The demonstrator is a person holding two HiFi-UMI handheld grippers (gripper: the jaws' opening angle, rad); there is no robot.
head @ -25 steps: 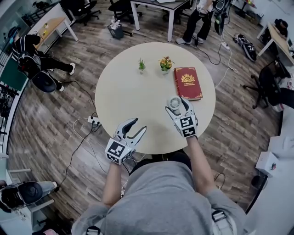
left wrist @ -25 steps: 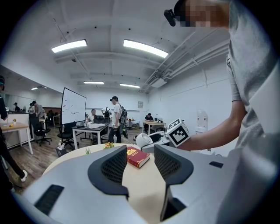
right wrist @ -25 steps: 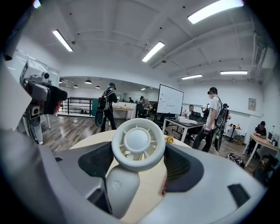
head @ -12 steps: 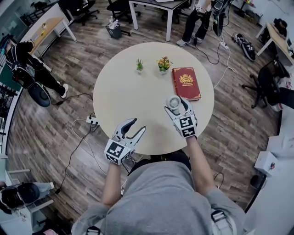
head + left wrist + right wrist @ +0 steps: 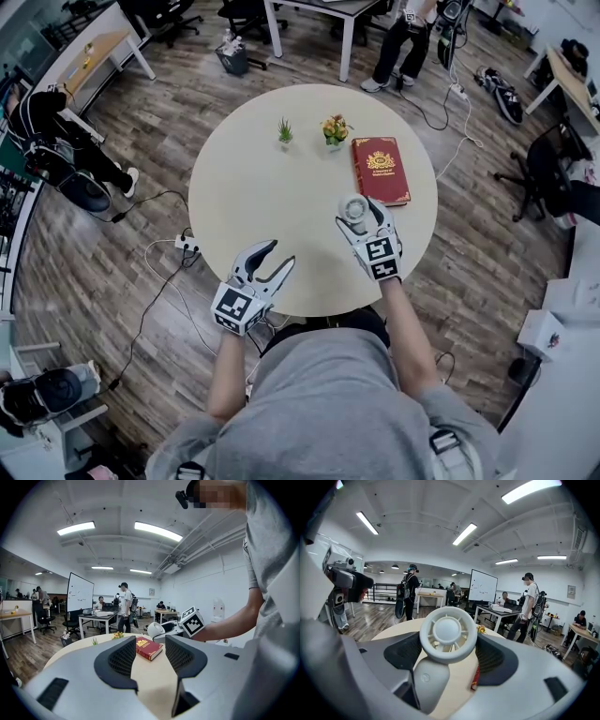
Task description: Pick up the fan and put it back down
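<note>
A small white fan (image 5: 353, 207) with a round grille stands between the jaws of my right gripper (image 5: 359, 218) at the right side of the round beige table (image 5: 272, 187). In the right gripper view the fan's ring (image 5: 447, 633) fills the gap and both pads press on its sides. I cannot tell whether its base rests on the table. My left gripper (image 5: 279, 254) hovers at the table's near edge, open and empty; in its own view the jaws (image 5: 150, 656) frame bare tabletop, and the fan (image 5: 154, 630) shows farther off.
A red book (image 5: 382, 170) lies just beyond the fan. Two small potted plants (image 5: 284, 132) (image 5: 336, 128) stand at the table's far side. Cables and a power strip (image 5: 190, 246) lie on the wooden floor to the left. People and desks are around the room.
Both grippers and the fan have kept still. Only the person on the floor at far left has shifted.
</note>
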